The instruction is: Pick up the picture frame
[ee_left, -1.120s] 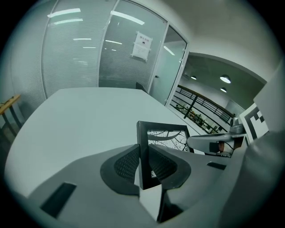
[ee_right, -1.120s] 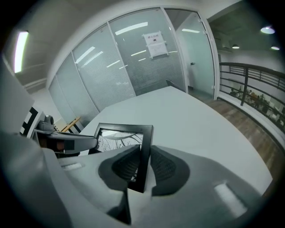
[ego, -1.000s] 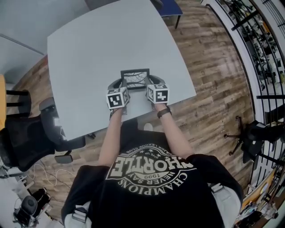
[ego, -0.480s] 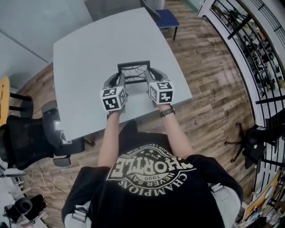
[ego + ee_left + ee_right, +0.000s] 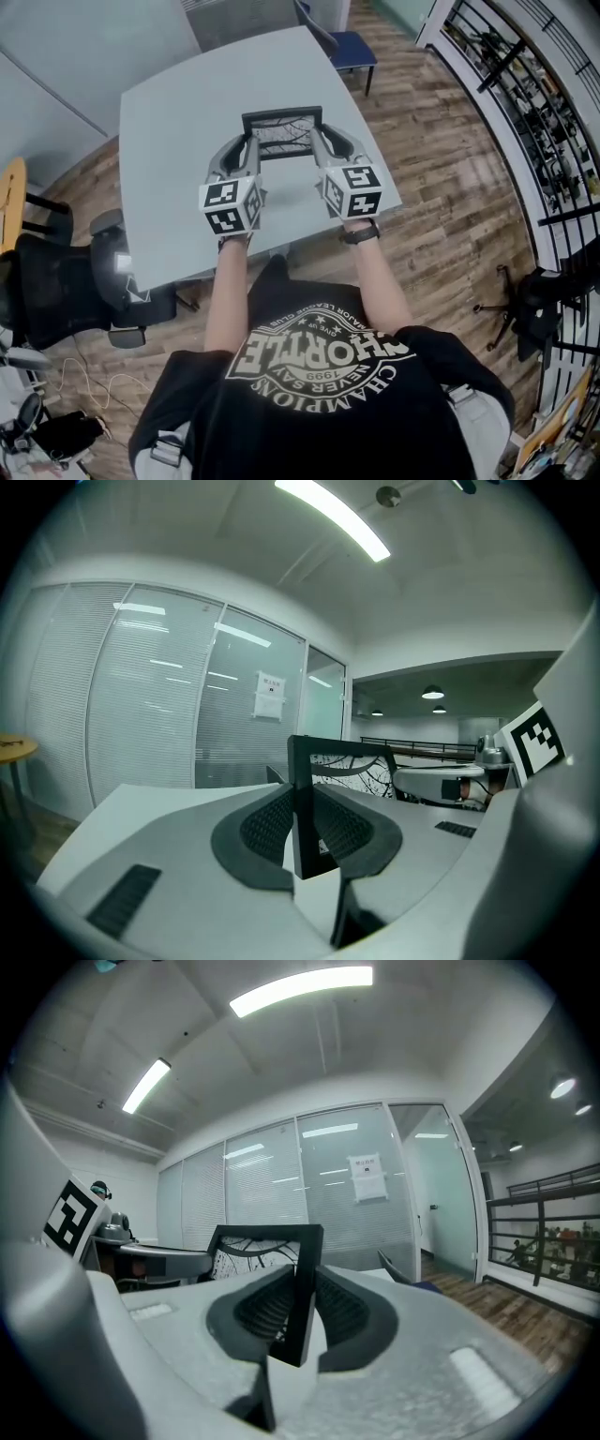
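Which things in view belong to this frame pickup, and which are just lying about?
In the job: picture frame, left gripper clamped on one side edge, right gripper clamped on the other.
Just around: table, blue chair, black office chair.

Picture frame (image 5: 281,134), black-edged with a dark branch print; upright, aloft over the table (image 5: 178,122); each side edge clamped.
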`<state>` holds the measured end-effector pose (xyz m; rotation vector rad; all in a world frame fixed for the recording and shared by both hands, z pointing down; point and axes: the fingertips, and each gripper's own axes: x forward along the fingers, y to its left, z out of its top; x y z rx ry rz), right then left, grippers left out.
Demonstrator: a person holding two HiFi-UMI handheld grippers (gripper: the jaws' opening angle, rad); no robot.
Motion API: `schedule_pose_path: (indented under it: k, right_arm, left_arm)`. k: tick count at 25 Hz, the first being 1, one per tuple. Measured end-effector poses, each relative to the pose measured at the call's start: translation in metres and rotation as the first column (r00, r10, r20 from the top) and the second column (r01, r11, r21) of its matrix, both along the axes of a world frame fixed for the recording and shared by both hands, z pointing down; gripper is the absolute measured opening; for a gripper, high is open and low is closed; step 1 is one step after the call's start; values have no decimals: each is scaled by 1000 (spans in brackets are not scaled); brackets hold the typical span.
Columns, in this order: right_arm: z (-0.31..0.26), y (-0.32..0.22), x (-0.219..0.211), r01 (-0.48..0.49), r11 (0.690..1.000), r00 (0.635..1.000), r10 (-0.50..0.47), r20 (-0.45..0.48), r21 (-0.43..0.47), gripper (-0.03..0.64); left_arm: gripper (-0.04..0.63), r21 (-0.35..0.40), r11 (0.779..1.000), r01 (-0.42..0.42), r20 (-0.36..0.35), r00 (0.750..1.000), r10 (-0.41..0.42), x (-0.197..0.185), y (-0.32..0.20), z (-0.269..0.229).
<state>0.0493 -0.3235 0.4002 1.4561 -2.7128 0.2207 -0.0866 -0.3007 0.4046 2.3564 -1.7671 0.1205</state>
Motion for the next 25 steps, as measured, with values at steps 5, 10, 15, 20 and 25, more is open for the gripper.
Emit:
schedule_pose_path:
  k: [5,10,15,20,25]
  right_arm:
    - [-20,19,2,17,999,1000,-17,3,44,67]
    - [-30,28,6,5,997,1000,-3,-21,77,66]
    - [-40,39,12,4,995,1000,-2,-23,103,66]
    - [-40,41,15,-1,994,1000,4,-24,105,66]
    - [-40,40,19,-17,995,1000,19,-19,100,66]
  left_arm:
    - [72,44,999,10,-1,1000,-9,2,19,-20]
    - [71,71,997,20,-7,1000,-20,6,29,-28]
    - [71,97,995,20,0,1000,-20,11,39,-37]
    - [71,94,995,17,-4,1000,-17,15,41,-35]
    - [71,88,996,5,-1,1000,-5,19,41,-36]
